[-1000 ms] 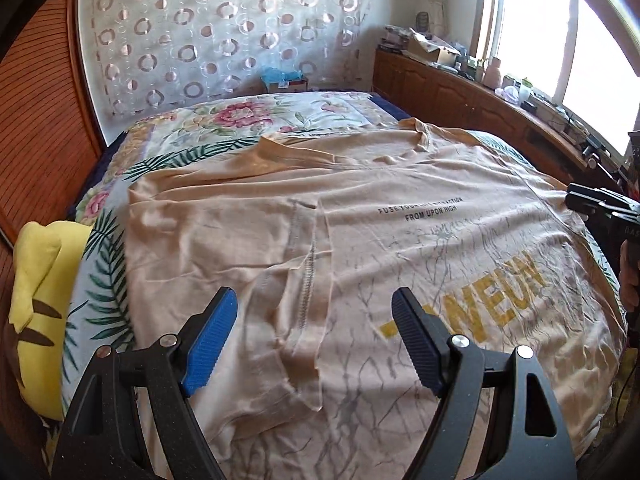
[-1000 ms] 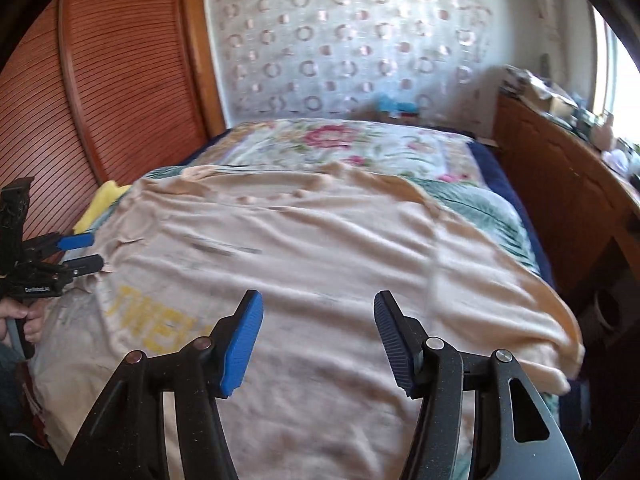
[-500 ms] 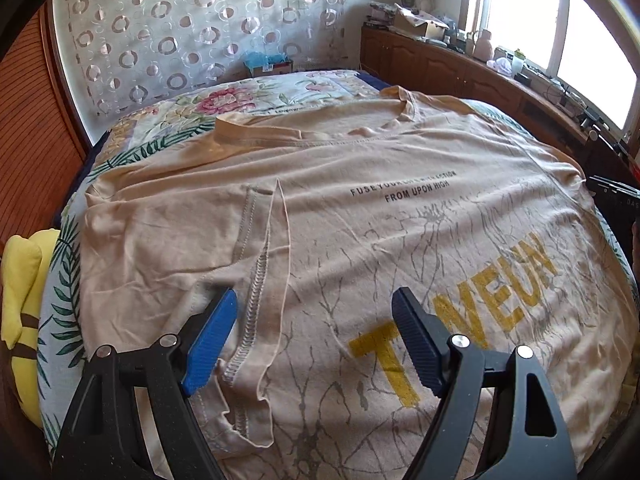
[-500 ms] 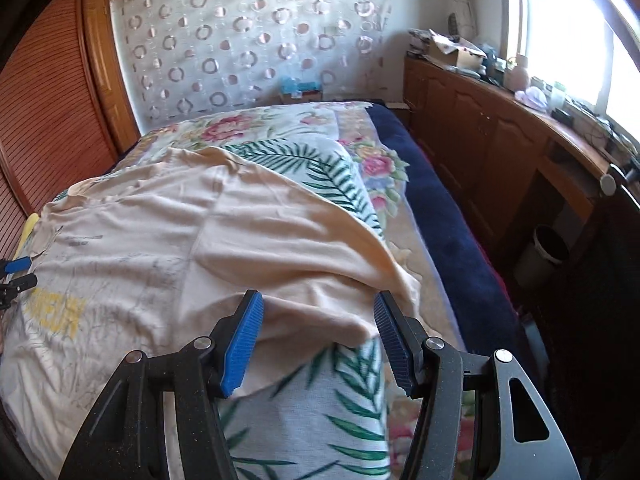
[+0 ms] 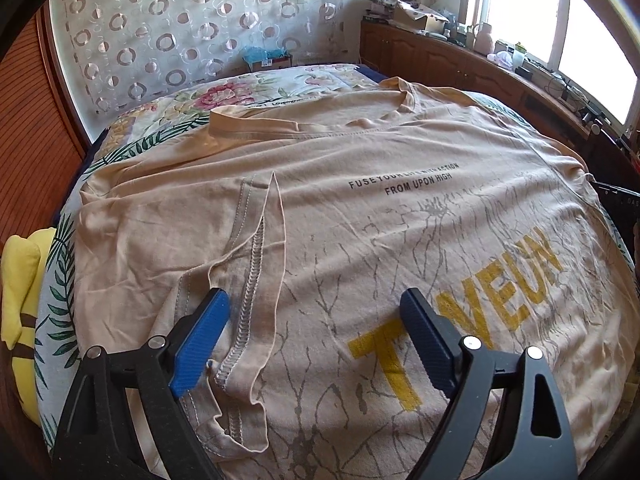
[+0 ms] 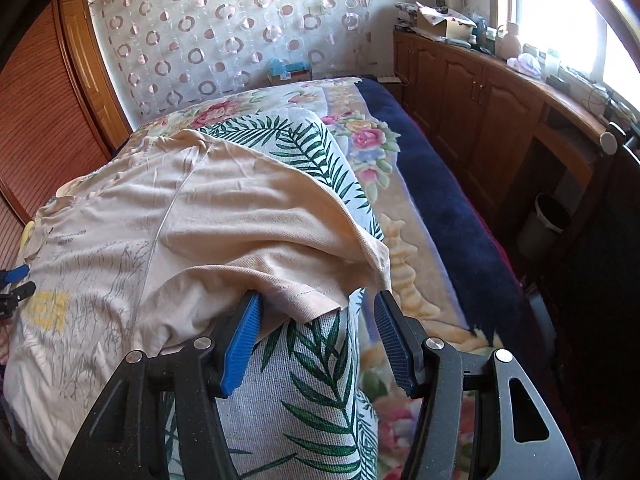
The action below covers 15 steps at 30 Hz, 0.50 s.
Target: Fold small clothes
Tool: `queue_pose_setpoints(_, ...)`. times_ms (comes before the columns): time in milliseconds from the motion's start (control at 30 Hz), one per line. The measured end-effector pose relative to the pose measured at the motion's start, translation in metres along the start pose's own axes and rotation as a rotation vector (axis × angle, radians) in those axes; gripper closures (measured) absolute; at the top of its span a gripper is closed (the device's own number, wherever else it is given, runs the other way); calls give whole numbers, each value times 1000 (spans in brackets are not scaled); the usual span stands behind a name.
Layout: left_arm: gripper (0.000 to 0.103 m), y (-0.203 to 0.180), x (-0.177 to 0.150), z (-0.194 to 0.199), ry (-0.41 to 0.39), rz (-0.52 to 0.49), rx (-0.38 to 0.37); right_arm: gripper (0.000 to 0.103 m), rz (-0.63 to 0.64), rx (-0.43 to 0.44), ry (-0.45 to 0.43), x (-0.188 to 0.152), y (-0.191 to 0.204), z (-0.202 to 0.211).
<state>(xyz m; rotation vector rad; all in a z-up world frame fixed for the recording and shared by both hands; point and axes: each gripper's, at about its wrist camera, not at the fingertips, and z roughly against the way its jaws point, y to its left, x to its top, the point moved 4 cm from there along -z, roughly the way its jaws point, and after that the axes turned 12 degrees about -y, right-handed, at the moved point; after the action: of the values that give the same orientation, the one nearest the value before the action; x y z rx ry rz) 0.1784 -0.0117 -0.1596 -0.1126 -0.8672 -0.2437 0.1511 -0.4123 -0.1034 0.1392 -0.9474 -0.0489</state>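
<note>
A peach T-shirt [image 5: 360, 208] with yellow letters and a grey crack print lies spread front-up on the bed. Its left sleeve [image 5: 244, 272] is folded inward over the body, seam showing. My left gripper [image 5: 316, 340] is open just above that sleeve's hem, empty. In the right wrist view the shirt [image 6: 200, 220] shows its other sleeve [image 6: 316, 292], whose hem lies between the open jaws of my right gripper [image 6: 316, 340]. The left gripper's tips [image 6: 16, 284] show at the far left edge there.
The bed has a leaf-print sheet [image 6: 304, 380] over a floral blanket [image 6: 404, 240]. A yellow cushion [image 5: 20, 304] lies at the bed's left edge. Wooden cabinets [image 6: 480, 120] with clutter run along the window side. A grey bin [image 6: 544, 224] stands on the floor.
The left gripper moved in closer over the folded sleeve. The right gripper swung from the shirt's middle to its right sleeve and closed in until the hem lies between its jaws.
</note>
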Motion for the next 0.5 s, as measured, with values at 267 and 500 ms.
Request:
queue_pose_setpoints(267, 10, 1, 0, -2, 6, 7, 7, 74, 5, 21, -4, -2, 1, -4)
queue_pose_setpoints(500, 10, 0, 0, -2, 6, 7, 6, 98, 53, 10, -53, 4, 5, -5)
